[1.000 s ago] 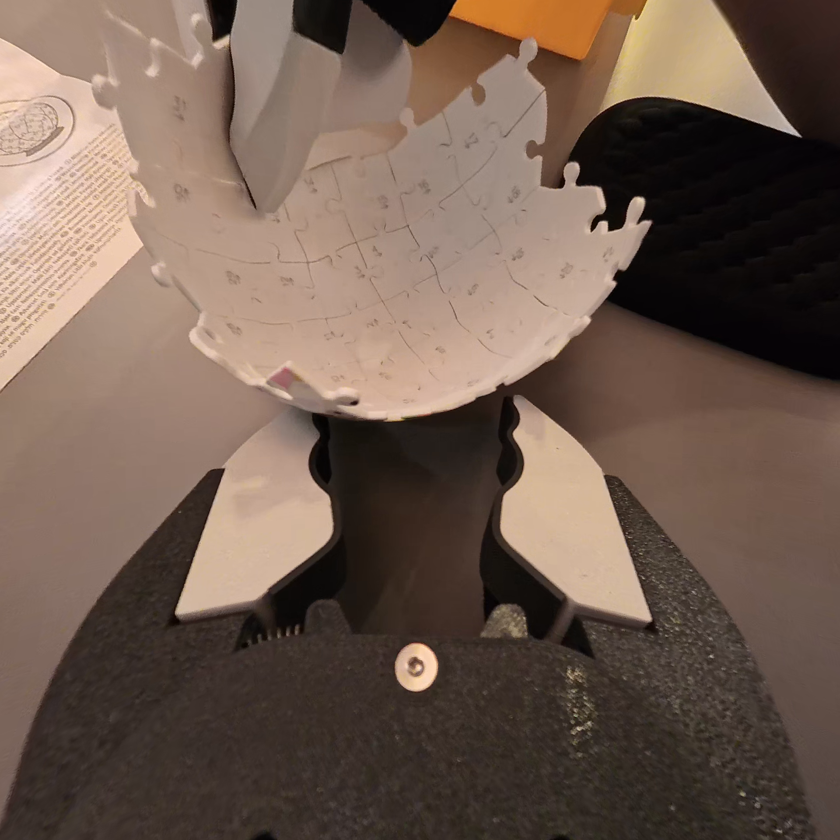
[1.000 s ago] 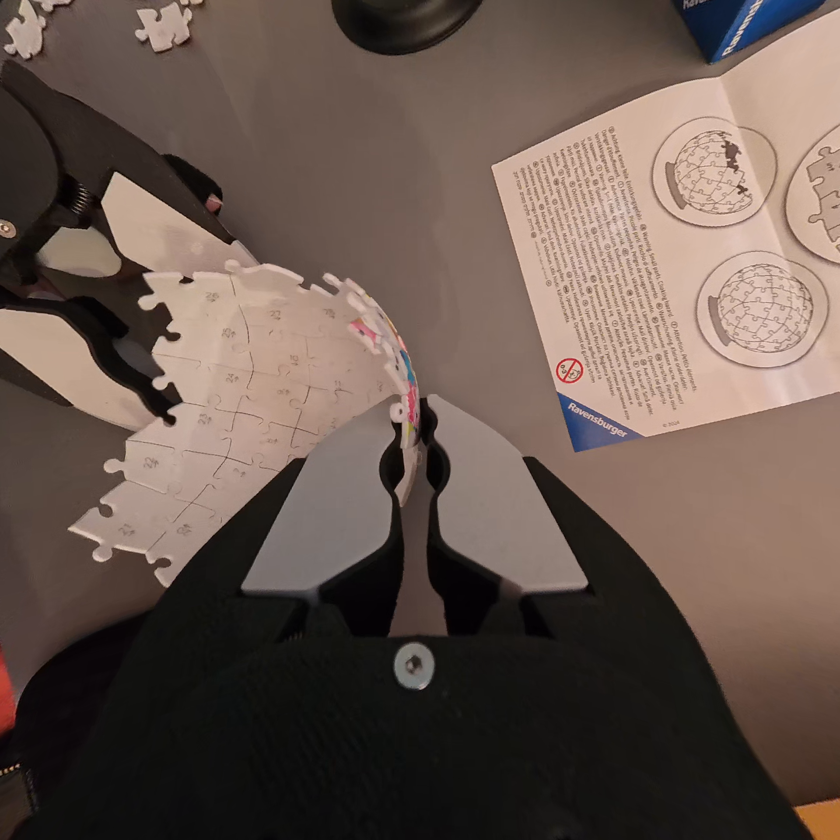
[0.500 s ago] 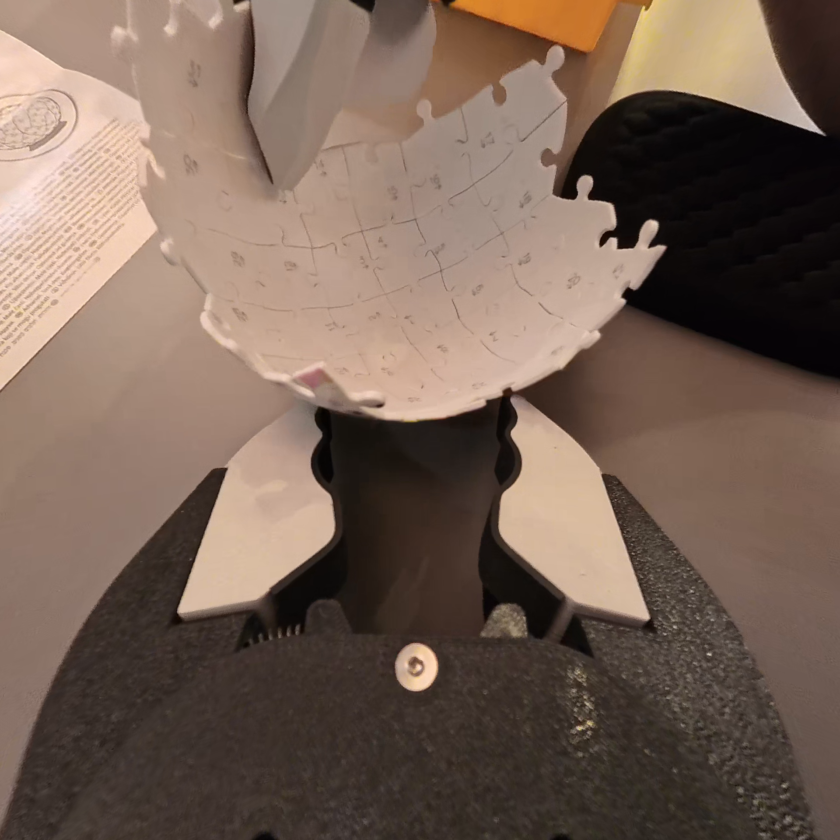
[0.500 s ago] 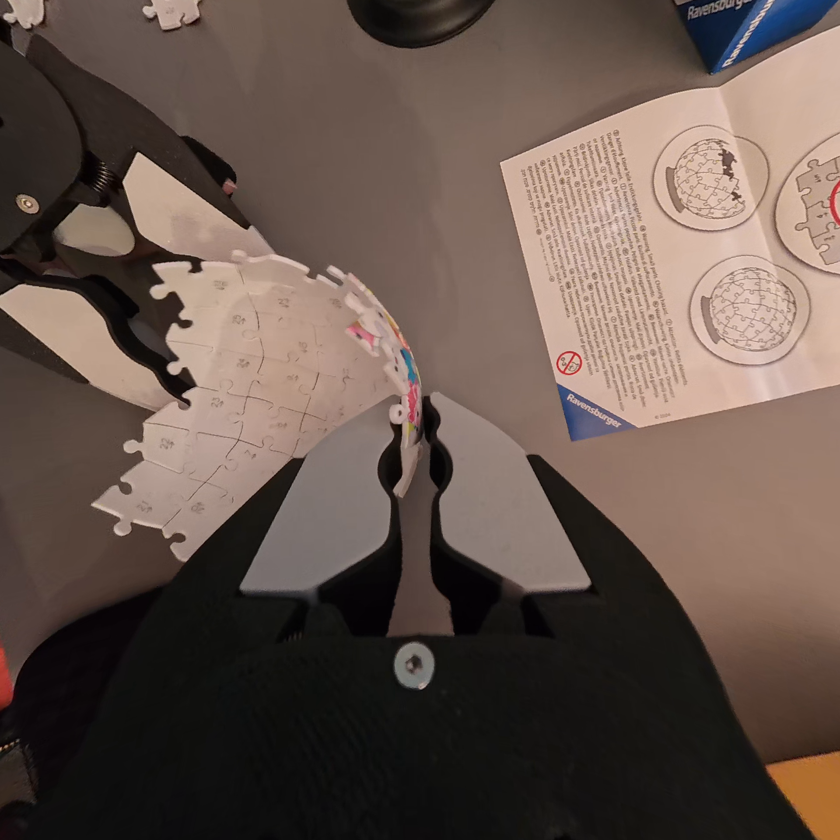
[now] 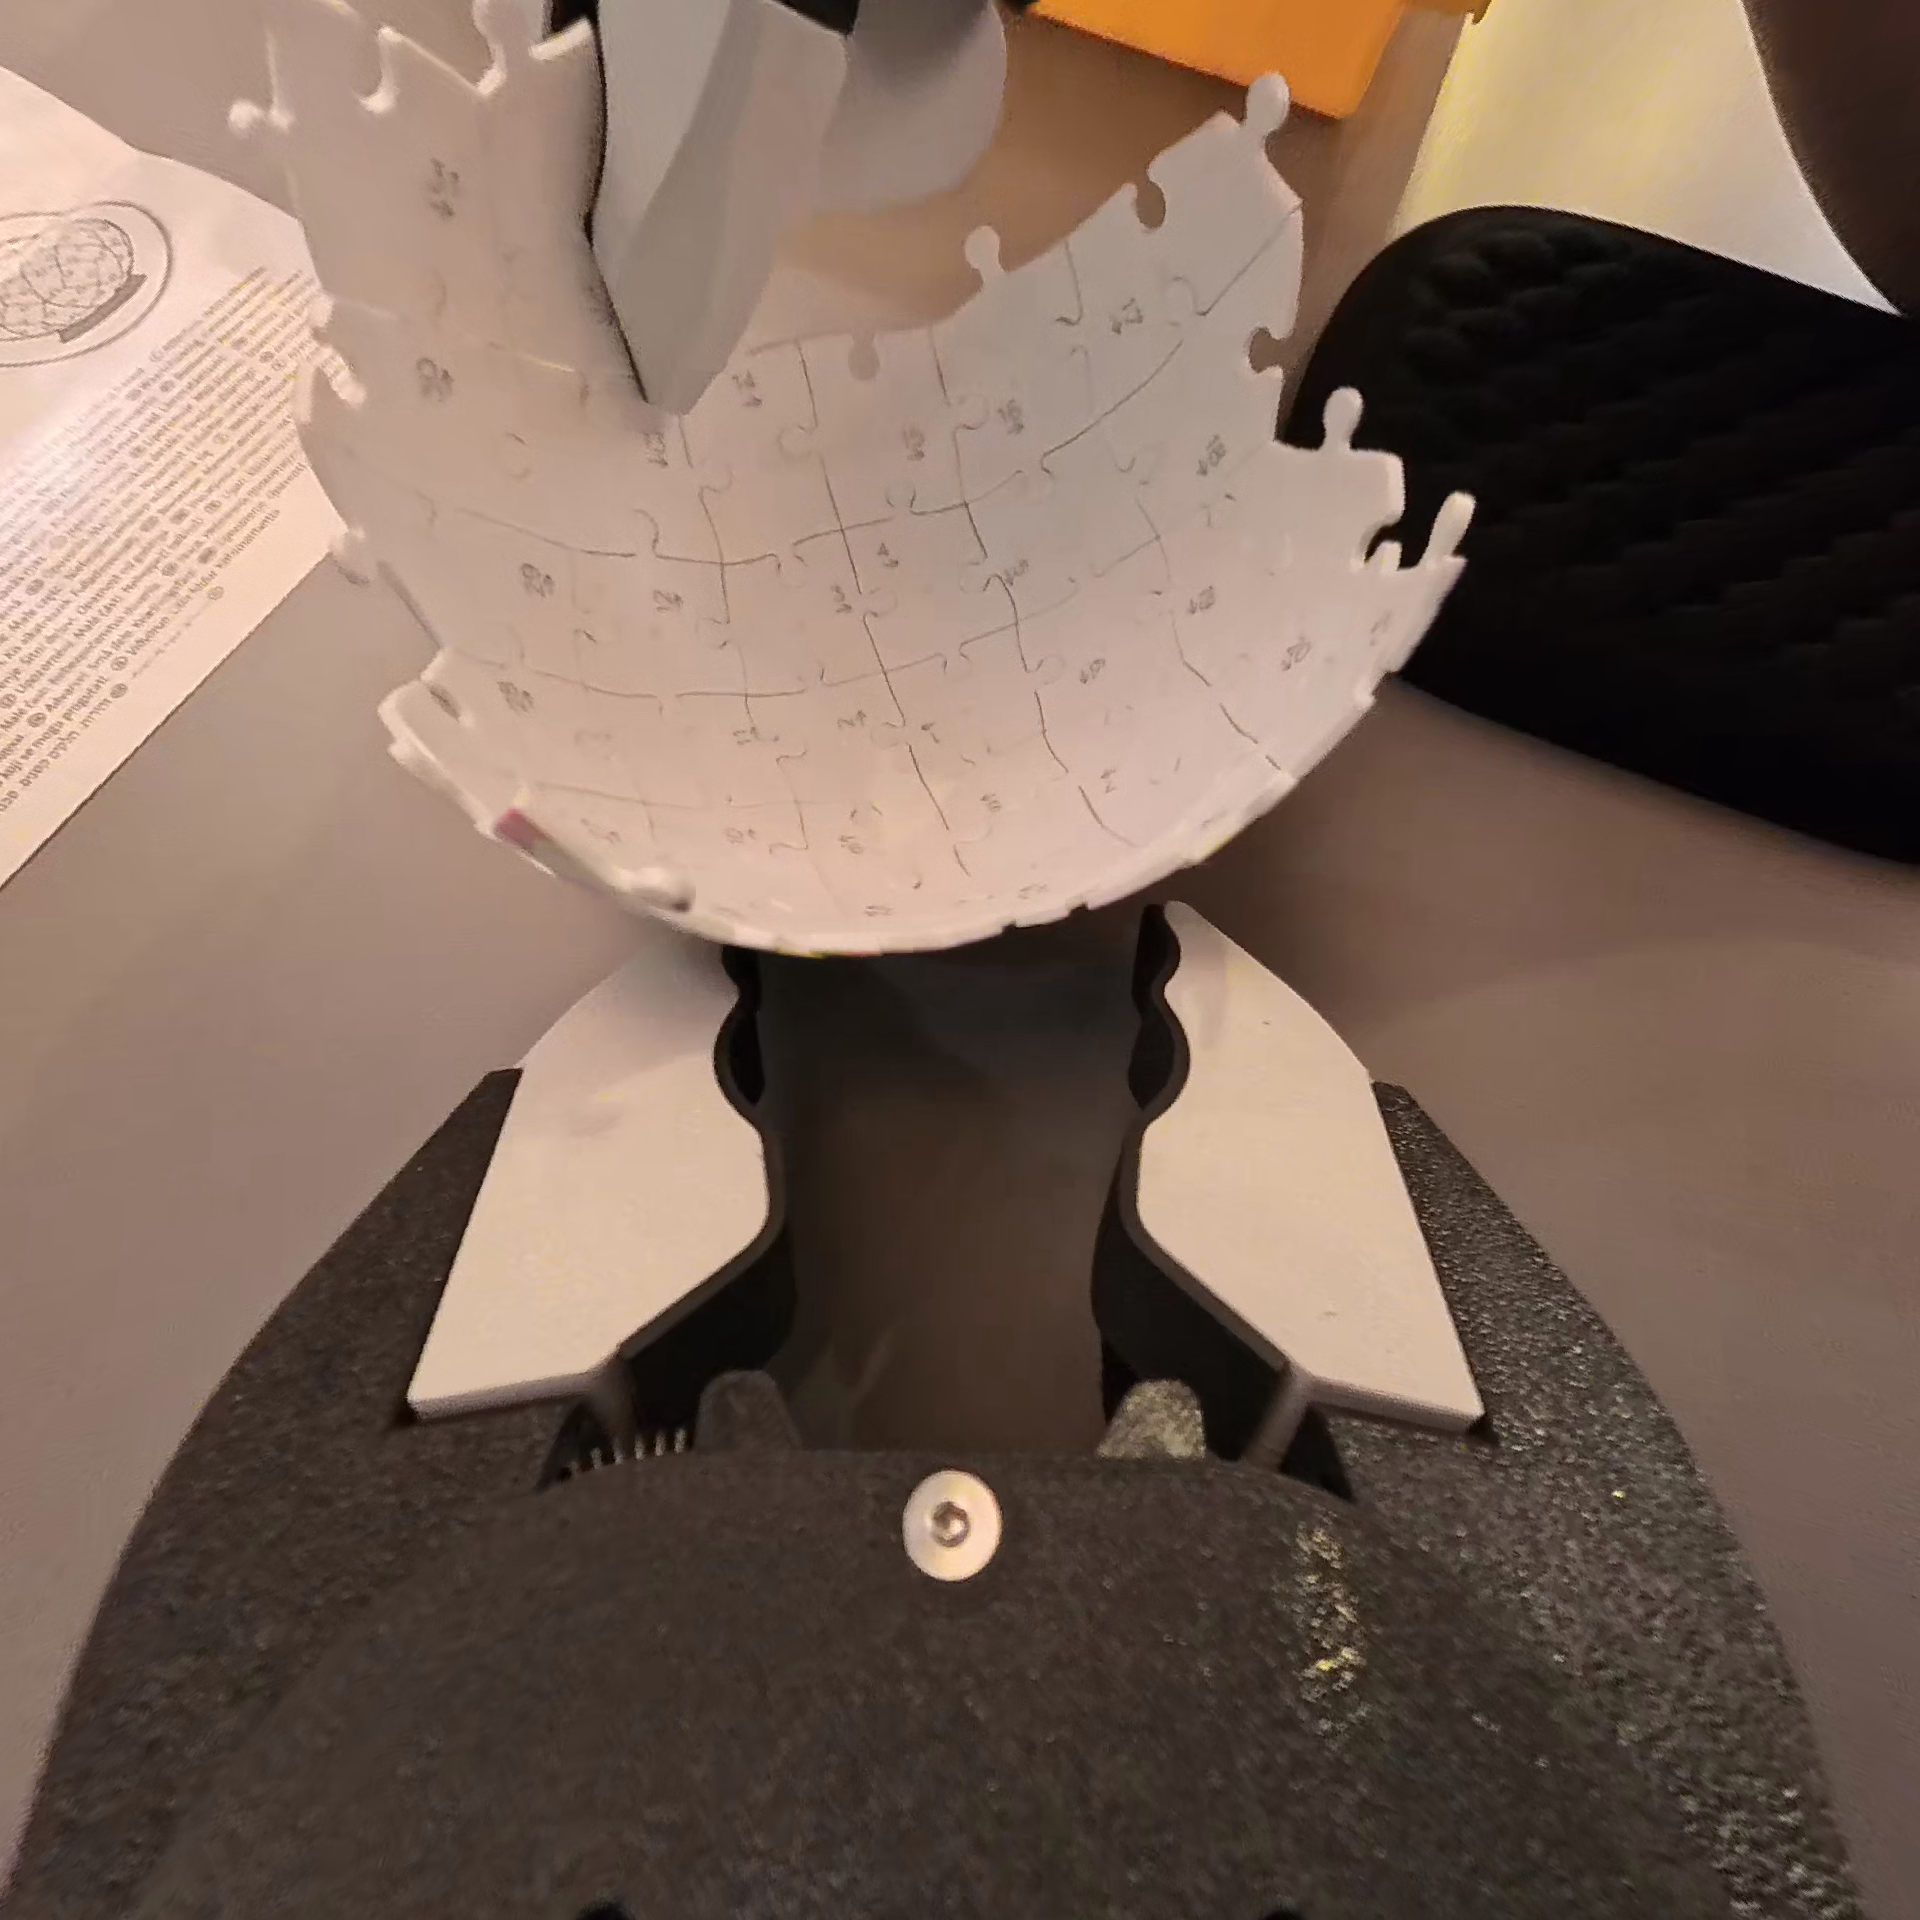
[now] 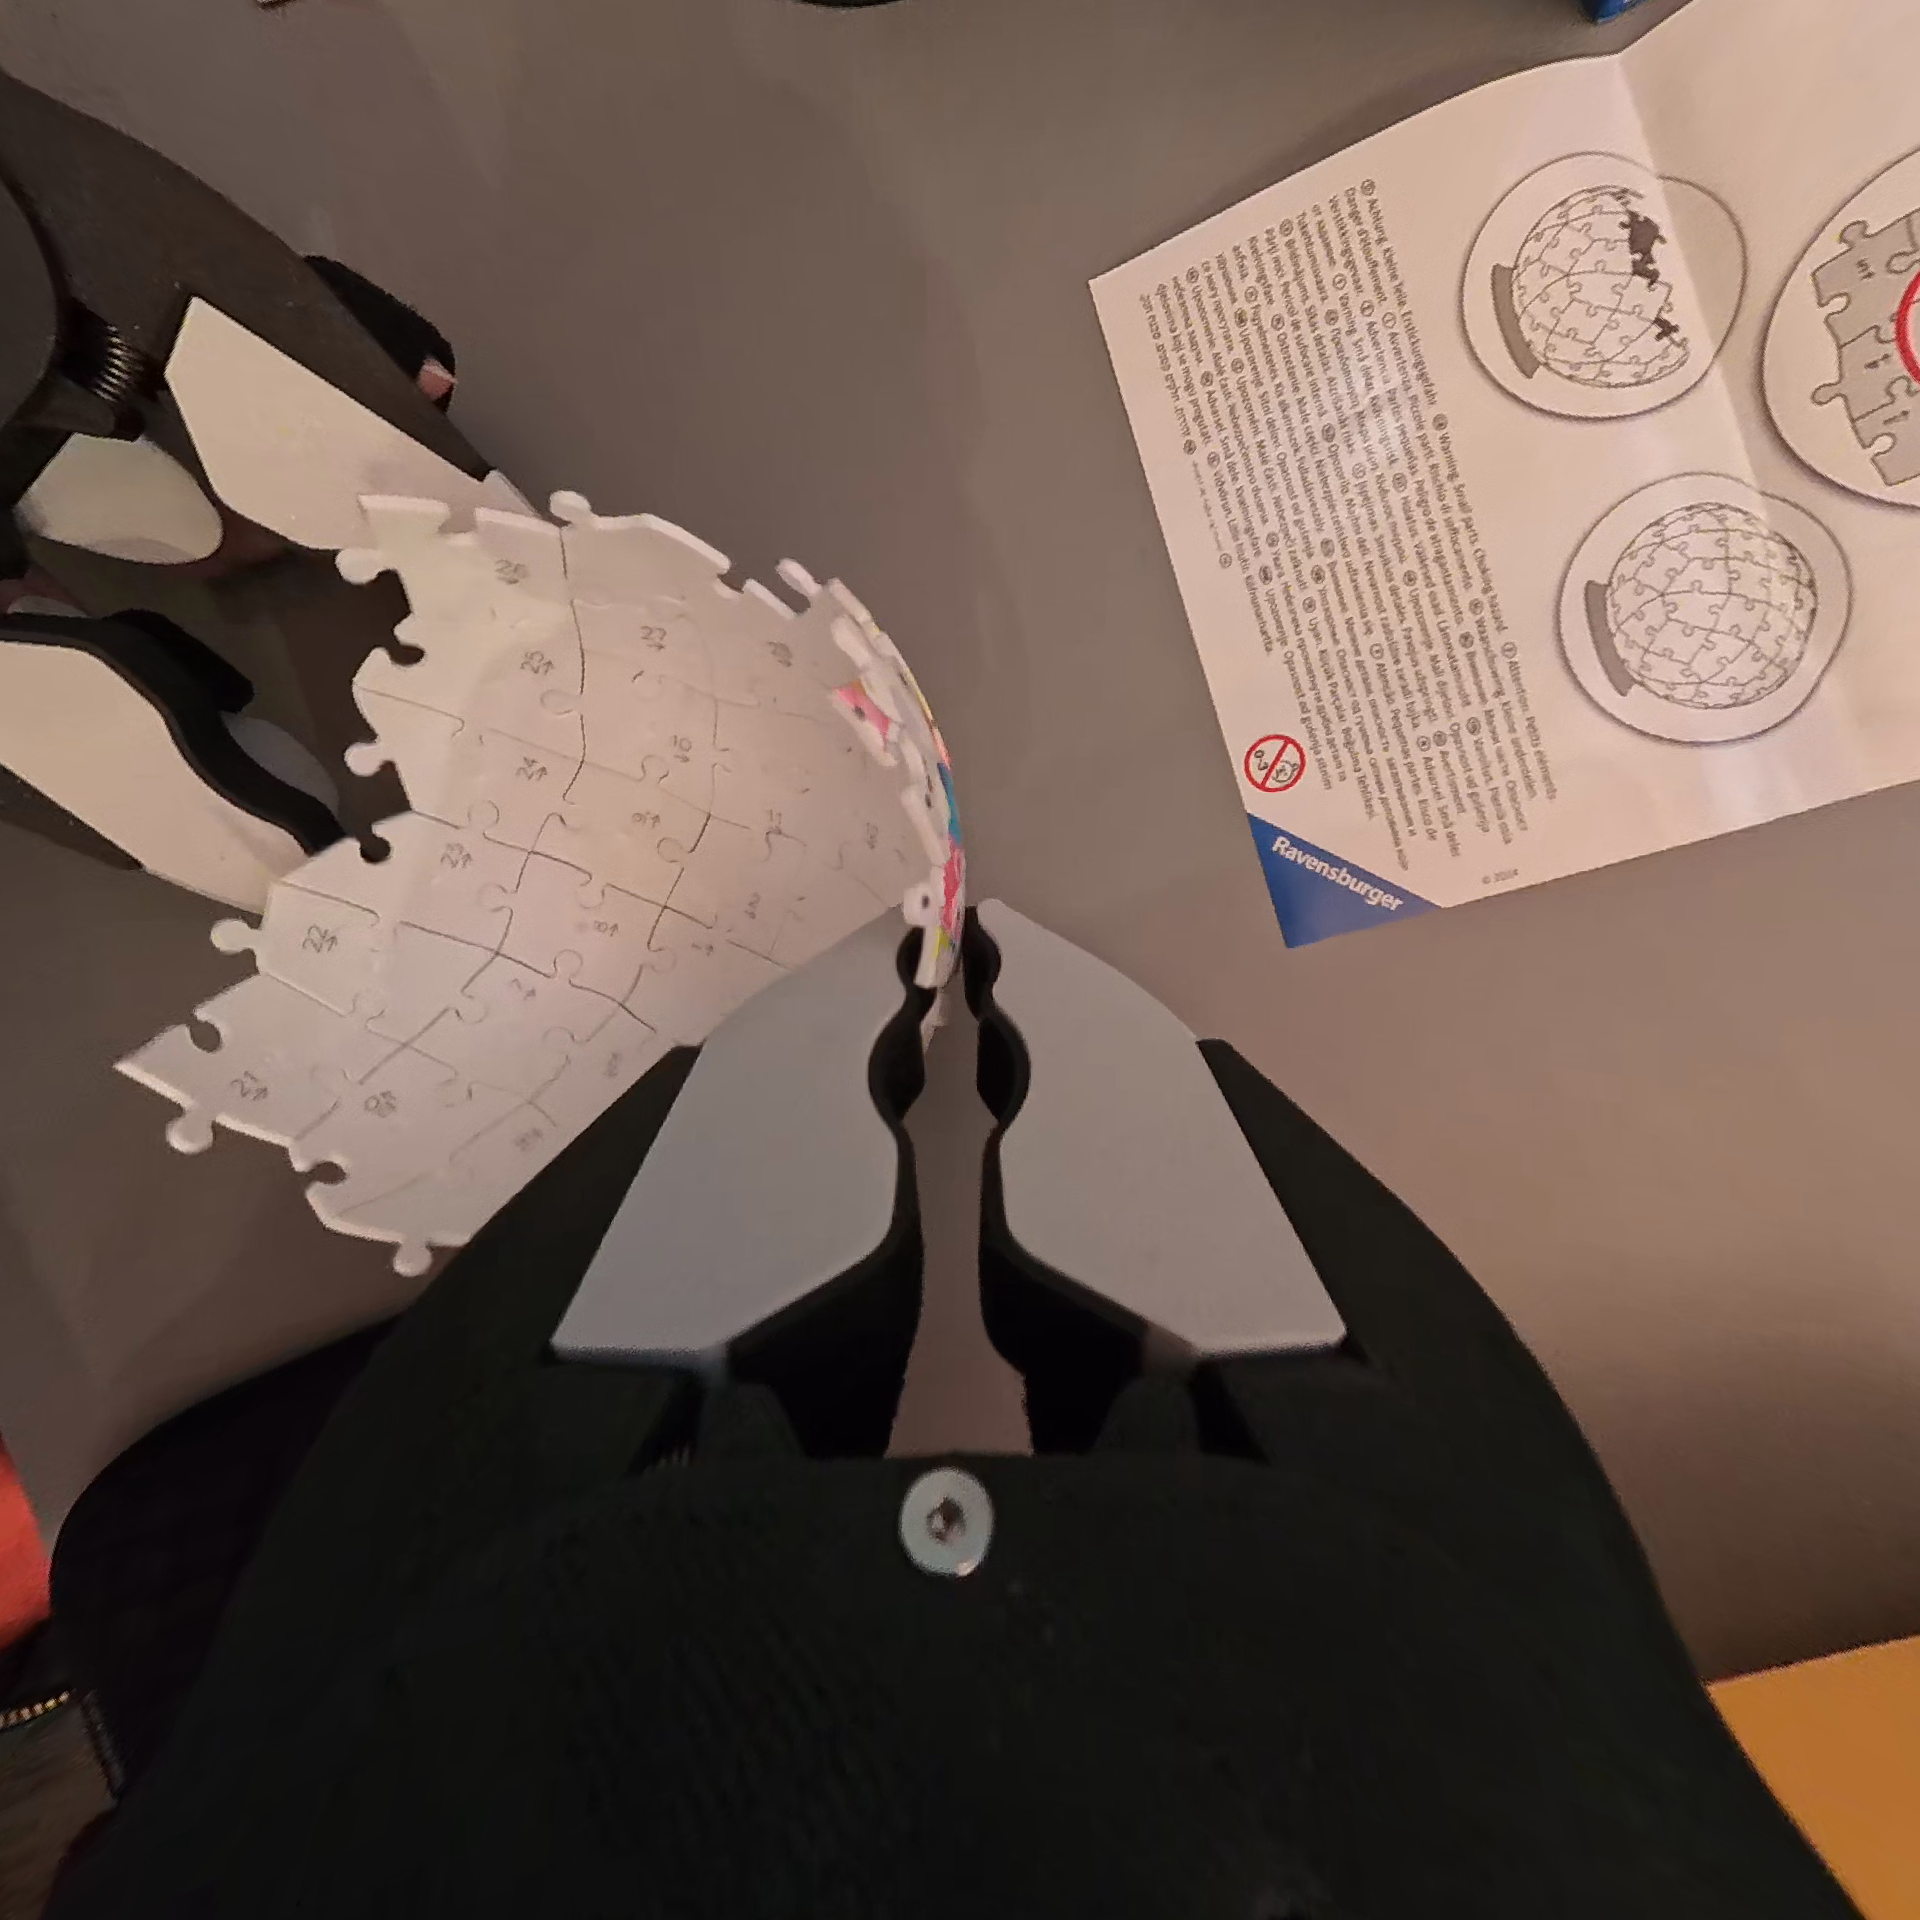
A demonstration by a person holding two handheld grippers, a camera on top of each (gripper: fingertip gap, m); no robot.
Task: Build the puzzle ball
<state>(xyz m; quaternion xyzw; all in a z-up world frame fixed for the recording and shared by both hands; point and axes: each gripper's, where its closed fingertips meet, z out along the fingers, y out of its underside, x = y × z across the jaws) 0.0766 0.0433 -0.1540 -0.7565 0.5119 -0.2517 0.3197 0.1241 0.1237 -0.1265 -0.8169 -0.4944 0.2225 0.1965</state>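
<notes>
The right gripper [image 6: 943, 966] is pinched on the rim of the half-built puzzle ball [image 6: 582, 873], with the shell's thin edge caught between its fingertips at frame centre. The shell curves away to the left of that view, white numbered inside facing the camera, a strip of coloured print showing along its right edge. In the left wrist view the same shell [image 5: 883, 623] fills the upper middle like a bowl, and the right gripper [image 5: 665, 301] comes down onto its far rim at the top. The left gripper [image 5: 940, 935] is spread wide just below the bowl's near edge; whether its tips touch the shell is hidden. A leaflet [image 6: 1507, 499] lies flat on the grey table [image 6: 831, 312], upper right. A black pad [image 5: 1662, 499] lies at right in the left view.
</notes>
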